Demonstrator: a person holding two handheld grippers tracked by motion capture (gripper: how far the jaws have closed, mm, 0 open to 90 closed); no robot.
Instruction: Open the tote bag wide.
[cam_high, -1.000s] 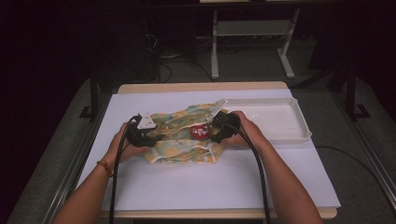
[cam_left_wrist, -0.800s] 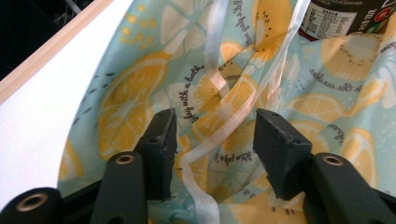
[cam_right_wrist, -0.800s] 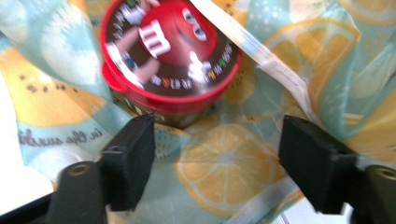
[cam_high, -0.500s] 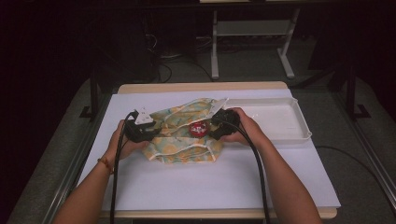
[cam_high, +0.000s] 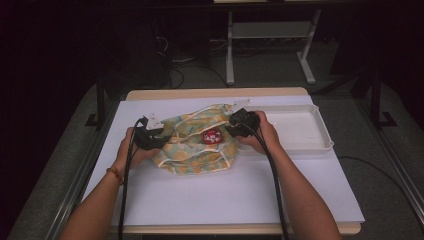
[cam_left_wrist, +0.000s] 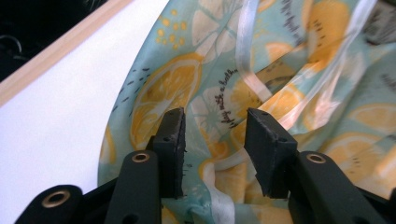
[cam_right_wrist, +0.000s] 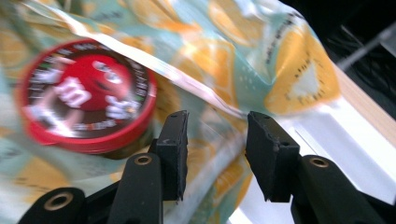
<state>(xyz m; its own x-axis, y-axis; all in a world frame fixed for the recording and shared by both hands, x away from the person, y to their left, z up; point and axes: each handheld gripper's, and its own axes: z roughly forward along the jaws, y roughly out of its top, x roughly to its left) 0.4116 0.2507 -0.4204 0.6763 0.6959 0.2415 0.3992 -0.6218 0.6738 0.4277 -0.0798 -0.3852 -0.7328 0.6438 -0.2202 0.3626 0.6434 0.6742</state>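
A cloth bag (cam_high: 192, 152) printed with yellow lemons on pale green lies crumpled on the white table cover (cam_high: 225, 195). A round red tin (cam_high: 212, 136) (cam_right_wrist: 86, 100) rests in its folds. My left gripper (cam_high: 159, 141) (cam_left_wrist: 214, 140) is at the bag's left edge. Its jaws have just been opening a little, and fabric and a white ribbon (cam_left_wrist: 250, 70) lie in the gap. My right gripper (cam_high: 231, 131) (cam_right_wrist: 215, 140) is at the bag's right edge beside the tin. Its jaws have just been closing, with a fold of cloth between them that the pads do not press.
A shallow white tray (cam_high: 305, 125) stands at the right behind my right hand. The table's wooden far edge (cam_high: 215, 93) runs just beyond the bag. A dark floor with a metal stand (cam_high: 270, 45) lies farther off.
Both hands stay where they were. The bag's folds have shifted slightly between the two grippers.
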